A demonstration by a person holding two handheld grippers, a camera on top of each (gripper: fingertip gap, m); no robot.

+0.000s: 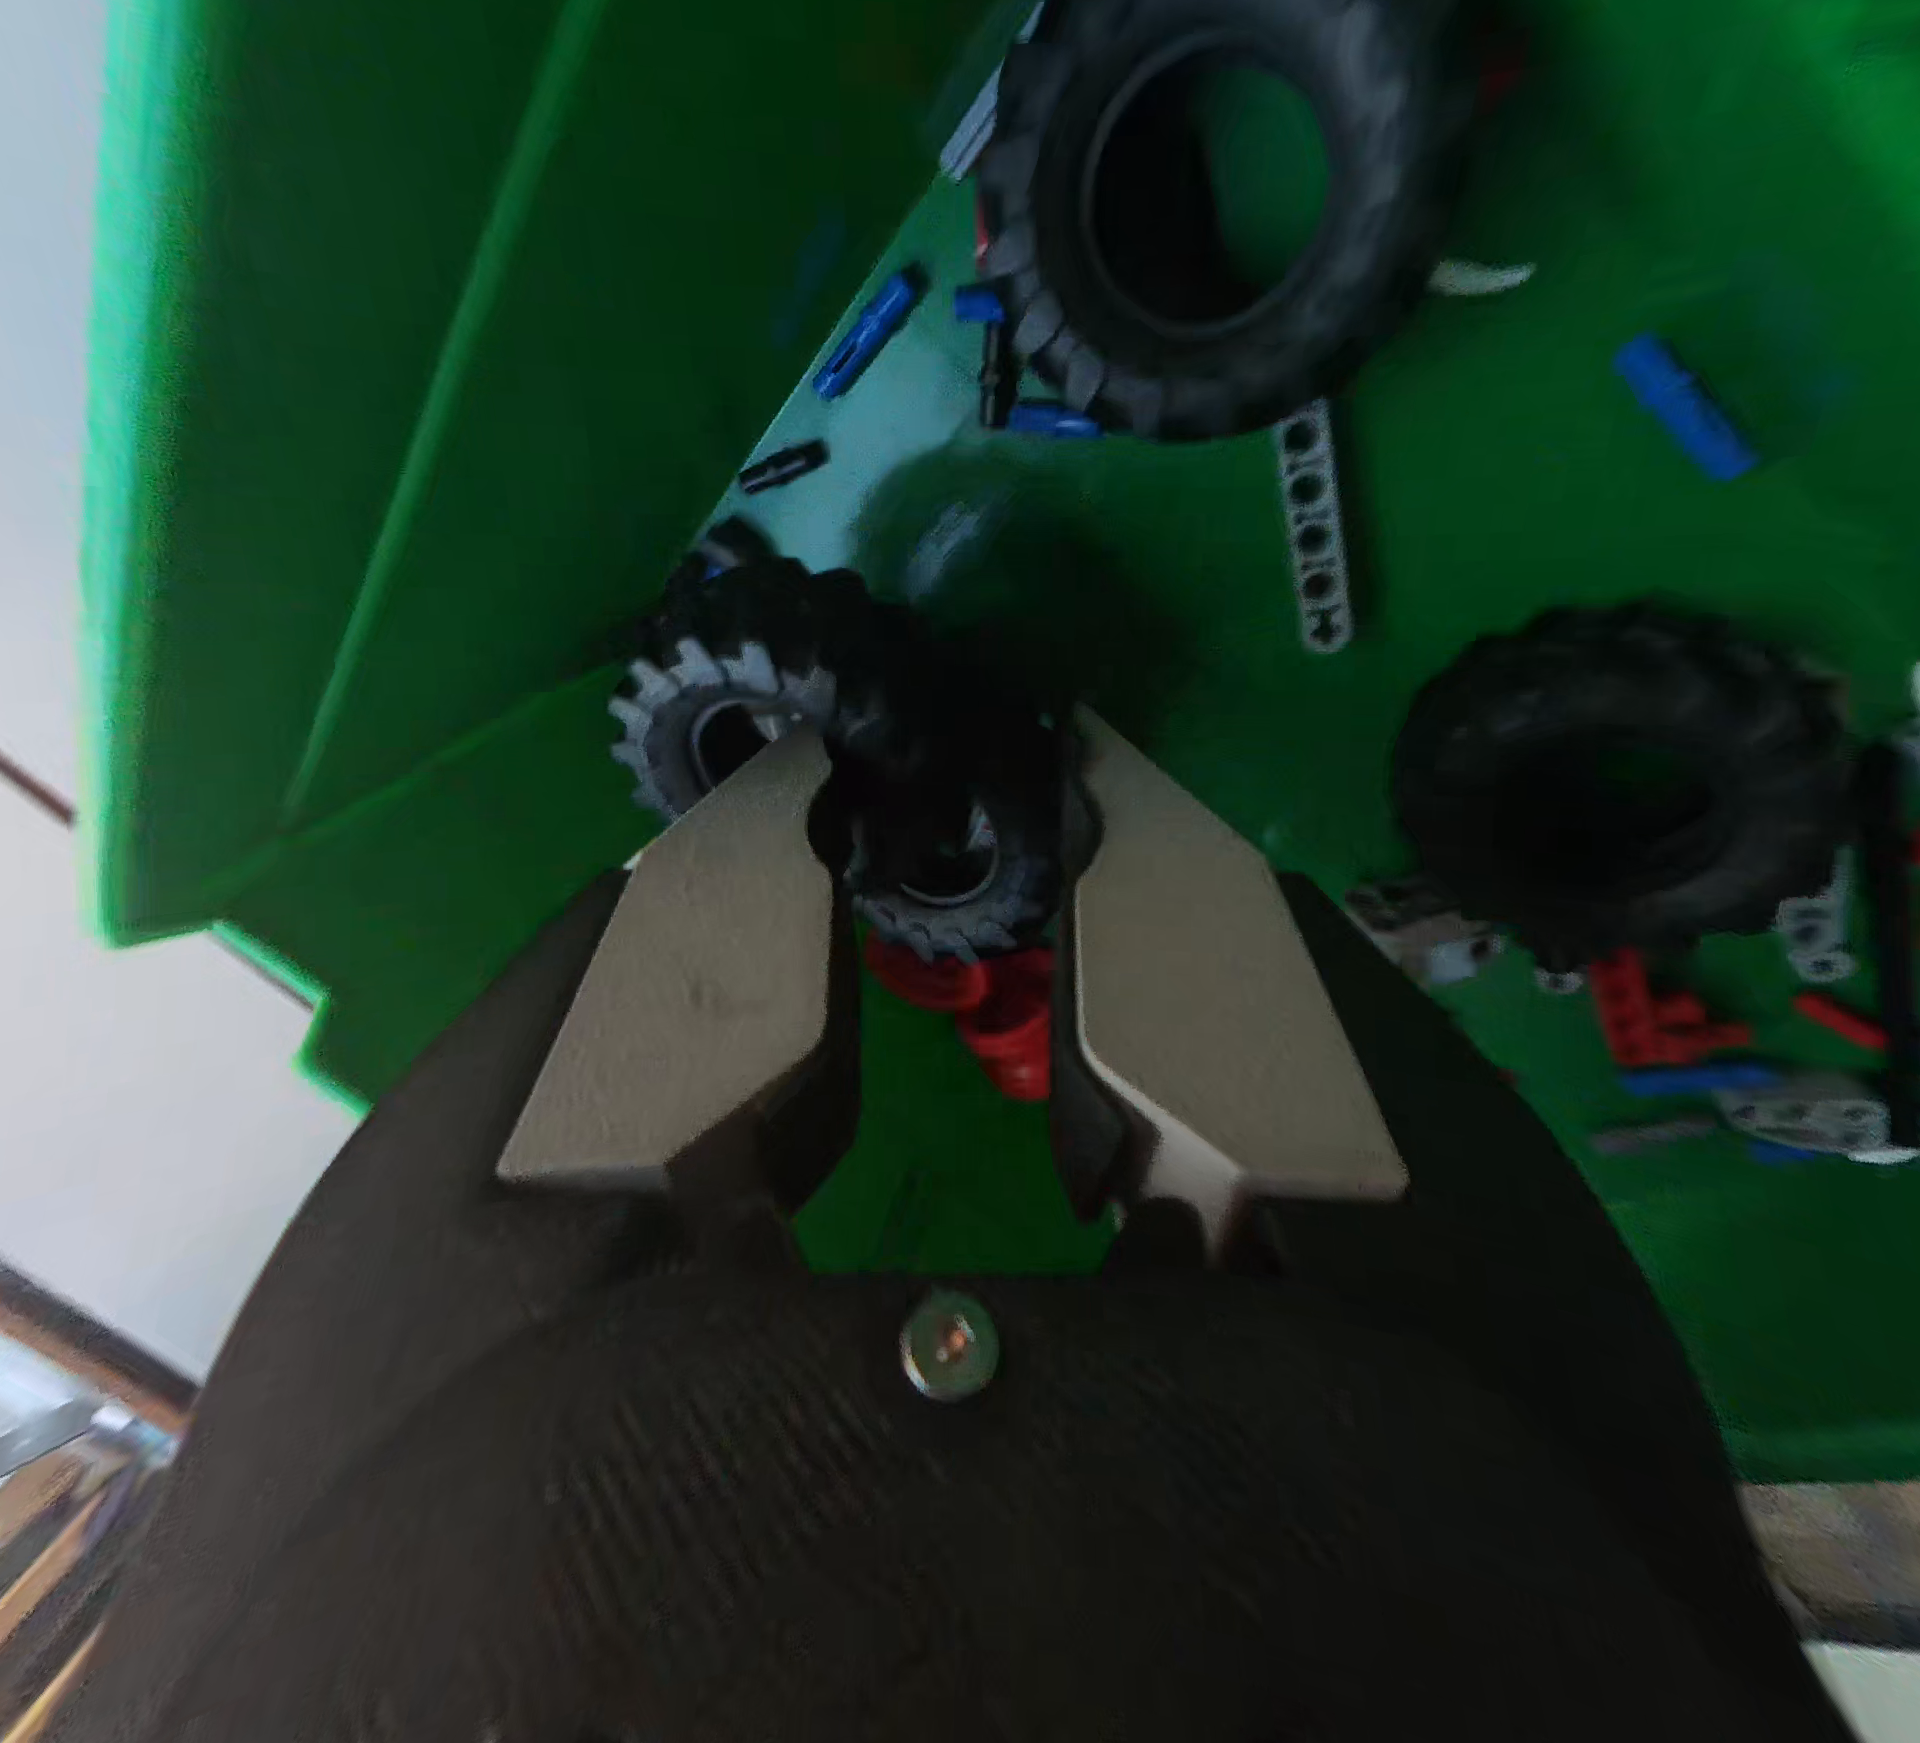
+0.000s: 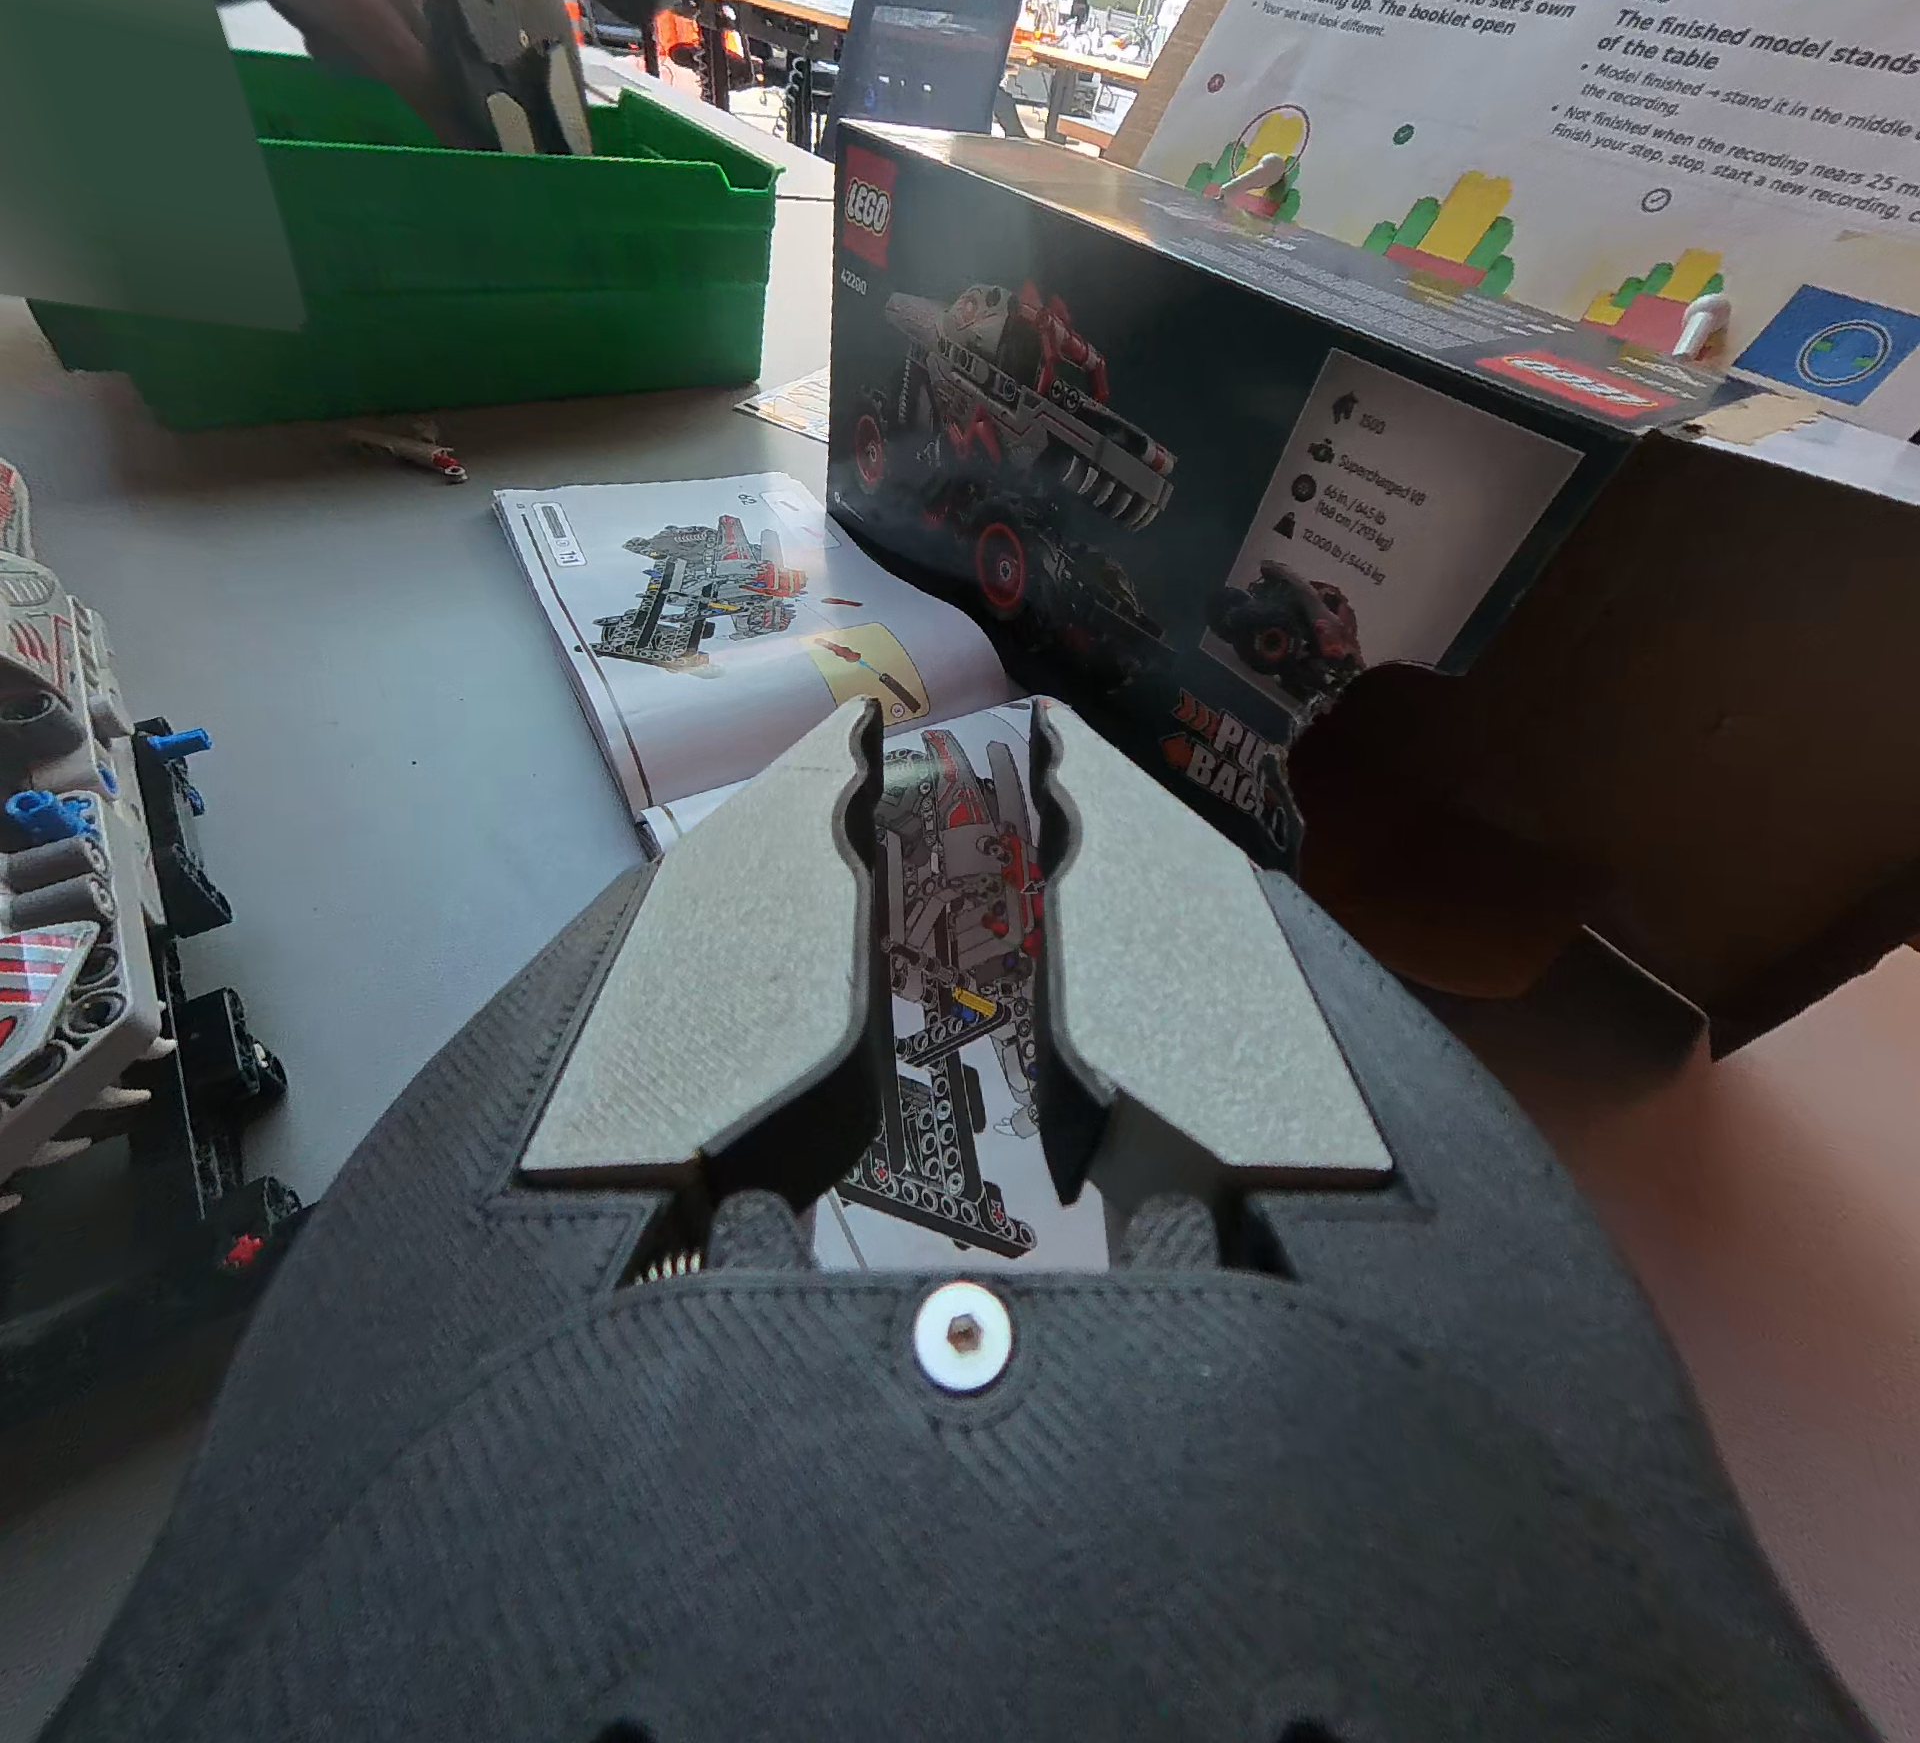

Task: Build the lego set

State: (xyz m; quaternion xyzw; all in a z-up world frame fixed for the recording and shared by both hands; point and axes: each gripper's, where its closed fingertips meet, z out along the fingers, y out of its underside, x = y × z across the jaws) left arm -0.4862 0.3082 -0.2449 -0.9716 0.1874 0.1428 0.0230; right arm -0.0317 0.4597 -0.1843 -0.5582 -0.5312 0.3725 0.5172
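Observation:
In the left wrist view my left gripper (image 1: 945, 737) reaches down into the green bin (image 1: 416, 343). Its jaws close around a small black tyre (image 1: 945, 872), which fills the gap between the fingers. A red wheel hub (image 1: 997, 1007) lies just under it and a second small tyre (image 1: 727, 706) sits to the left. My right gripper (image 2: 956, 717) is open and empty, hovering over the open instruction booklet (image 2: 727, 613). The partly built grey, black and red model (image 2: 73, 914) sits on the table at the left edge of the right wrist view.
The bin also holds two large black tyres (image 1: 1216, 166) (image 1: 1621, 779), blue pins (image 1: 1683, 405), a grey beam (image 1: 1314, 530) and mixed red and grey parts (image 1: 1683, 1028). In the right wrist view the green bin (image 2: 468, 291) stands back left with the left gripper (image 2: 520, 104) in it. The set's box (image 2: 1143, 467), a cardboard box (image 2: 1662, 758) and a printed sheet (image 2: 1558, 83) stand to the right. My hands' fingertips stand some 50 centimetres from each other.

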